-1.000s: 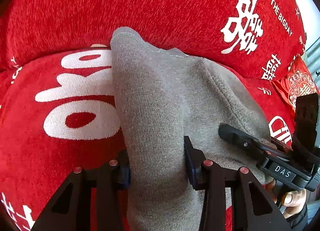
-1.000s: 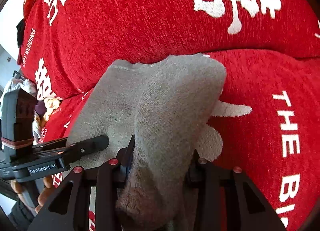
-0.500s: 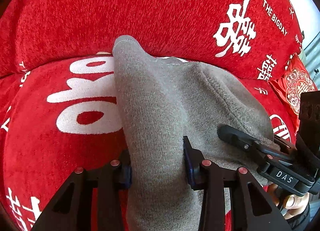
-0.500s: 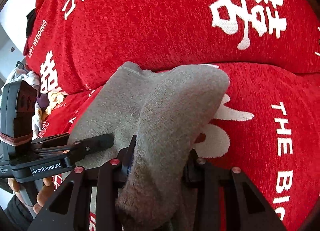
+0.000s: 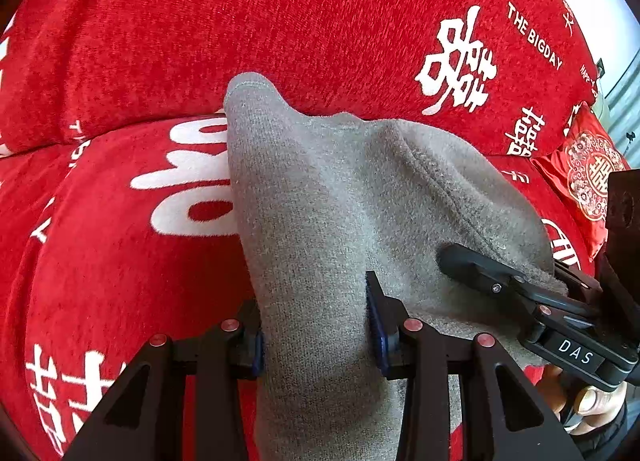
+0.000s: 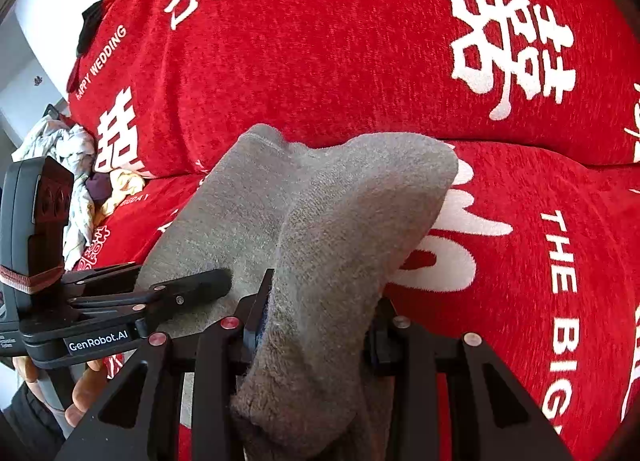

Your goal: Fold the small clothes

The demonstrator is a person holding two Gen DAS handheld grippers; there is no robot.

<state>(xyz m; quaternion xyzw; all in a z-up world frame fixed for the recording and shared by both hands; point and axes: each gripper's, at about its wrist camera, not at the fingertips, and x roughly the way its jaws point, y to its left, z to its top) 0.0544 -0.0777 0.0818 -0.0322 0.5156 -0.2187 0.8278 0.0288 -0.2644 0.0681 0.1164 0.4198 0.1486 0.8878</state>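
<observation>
Both grippers have drifted slightly; our left gripper point(image 5: 316, 325) and right gripper point(image 6: 316, 325) each pinch one end of the grey sock point(image 5: 340, 197), draped over the red sofa cover point(image 5: 280, 21).

grey sock point(image 5: 320, 197): far end sits lower against the red sofa cover point(image 5: 120, 261) than a second ago | in right view its rounded end point(image 6: 420, 165) dropped toward the seat

Sock point(image 5: 320, 221) — plain grey knit. Sofa cover point(image 5: 280, 21) — red, white lettering and characters. My tongs point(image 6: 320, 325) — black, red rivets.
</observation>
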